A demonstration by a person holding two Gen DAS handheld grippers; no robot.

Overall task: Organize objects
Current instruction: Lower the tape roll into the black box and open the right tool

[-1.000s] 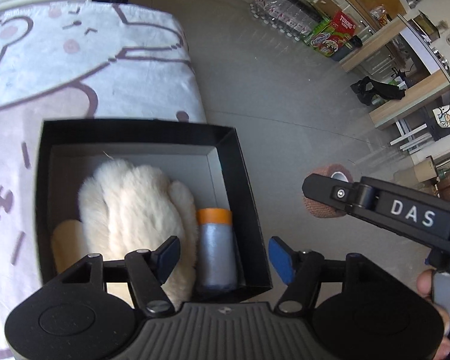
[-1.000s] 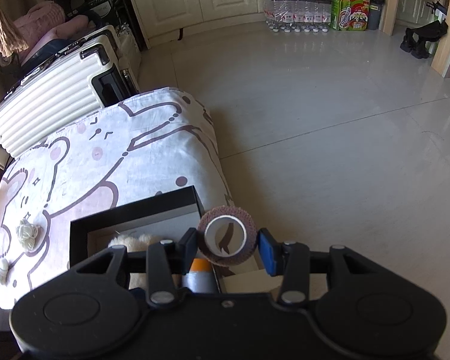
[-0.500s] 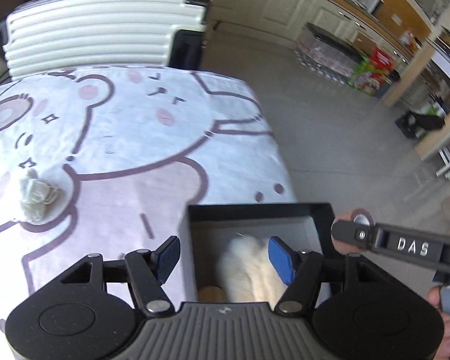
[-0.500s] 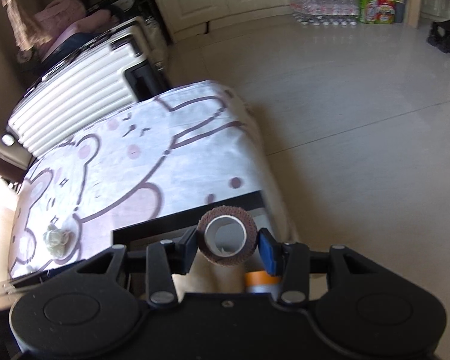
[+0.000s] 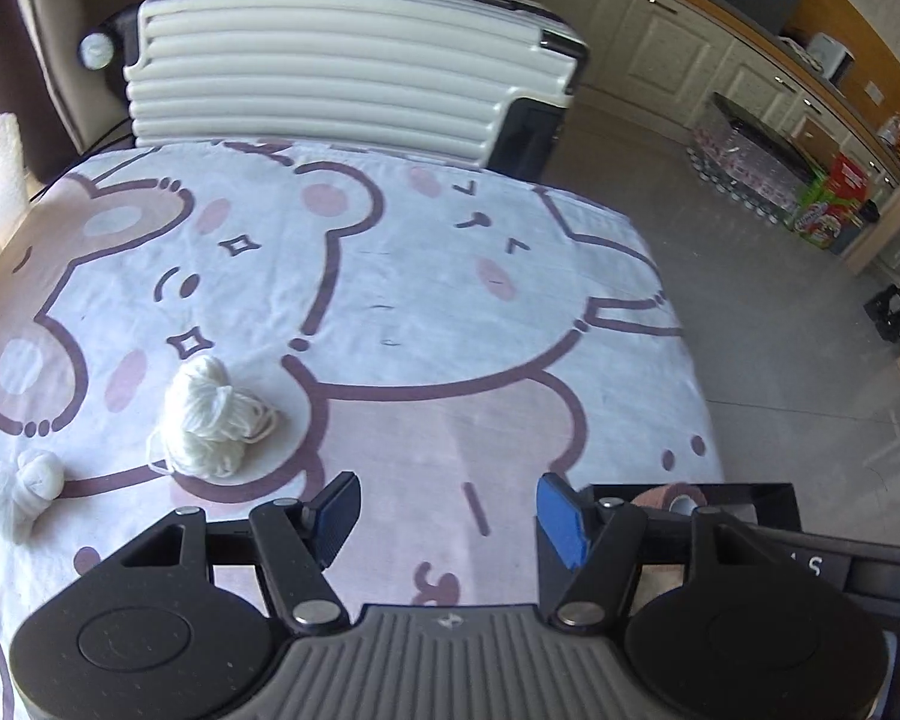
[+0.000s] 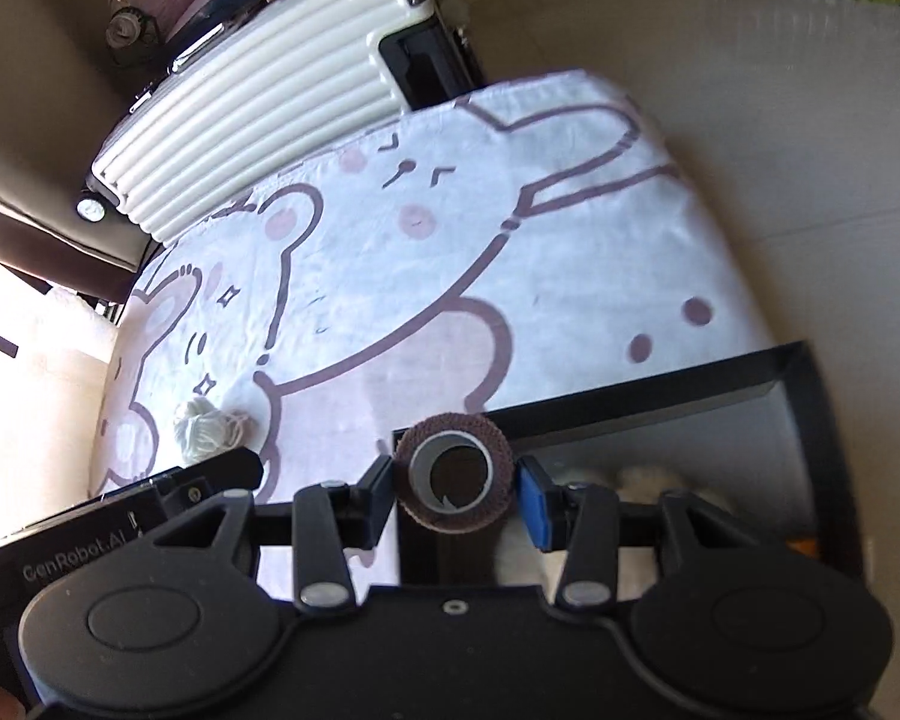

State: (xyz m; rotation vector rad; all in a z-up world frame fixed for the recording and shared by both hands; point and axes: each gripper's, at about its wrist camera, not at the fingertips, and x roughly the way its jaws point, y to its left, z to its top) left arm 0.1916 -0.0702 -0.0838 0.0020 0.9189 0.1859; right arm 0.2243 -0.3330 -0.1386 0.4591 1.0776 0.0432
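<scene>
My right gripper is shut on a brown tape roll, held over the near-left corner of a black box; the roll also shows in the left wrist view. White fluffy things lie inside the box. My left gripper is open and empty above the cartoon tablecloth, left of the box. A white yarn ball lies ahead to its left, also in the right wrist view. A smaller white bundle lies at the far left.
A white ribbed suitcase stands behind the table. The table's right edge drops to a grey tiled floor. Kitchen cabinets and bottle packs are far off. An orange-capped item shows in the box.
My left gripper has swung left, away from the box, to face the tablecloth and the yarn. My right gripper has kept the tape roll and tilted over the box's corner.
</scene>
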